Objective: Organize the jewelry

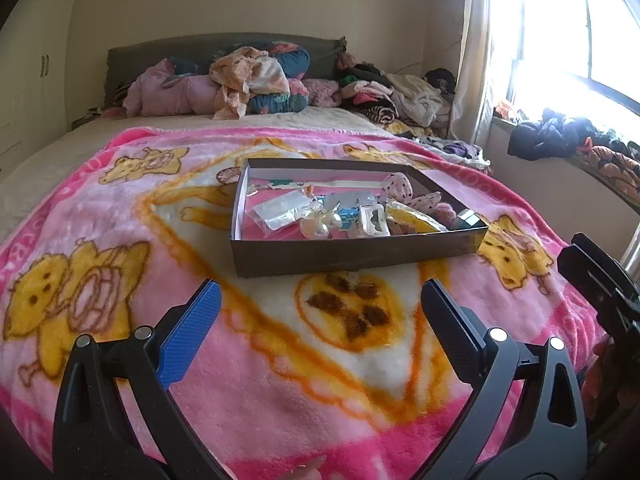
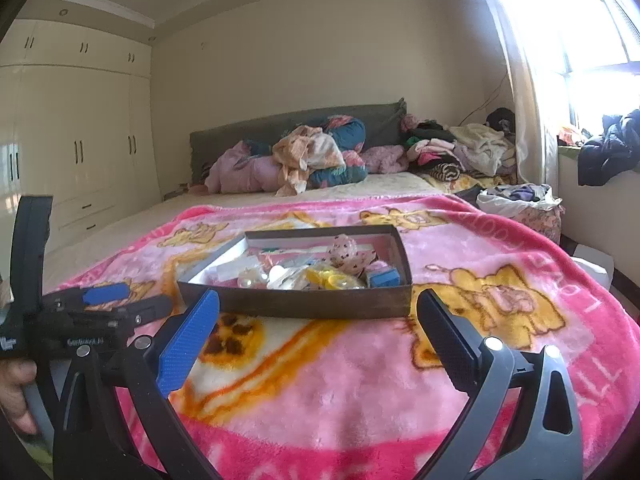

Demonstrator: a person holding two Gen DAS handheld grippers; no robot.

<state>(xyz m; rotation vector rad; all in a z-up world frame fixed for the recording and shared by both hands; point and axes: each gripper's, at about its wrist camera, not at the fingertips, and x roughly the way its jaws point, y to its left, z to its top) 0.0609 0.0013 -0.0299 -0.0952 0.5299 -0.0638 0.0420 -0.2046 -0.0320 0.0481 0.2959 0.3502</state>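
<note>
Both grippers hover low over the near end of a bed, above a pink blanket printed with yellow cartoon animals.

Left gripper: jaws wide apart, nothing between them.
Right gripper: jaws wide apart, nothing between them. Its body shows at the right edge of the left wrist view.

A shallow dark box lies flat on the blanket, just beyond both sets of fingertips, not touching them. Inside it, loose and mixed: clear plastic bags, pearl-like beads, a yellow item, pink spotted pieces, a small blue-sided box at the near right corner. Individual jewelry pieces too small to tell.

Far end of bed: piled clothes against a grey headboard. Window at right, wardrobe at left.
</note>
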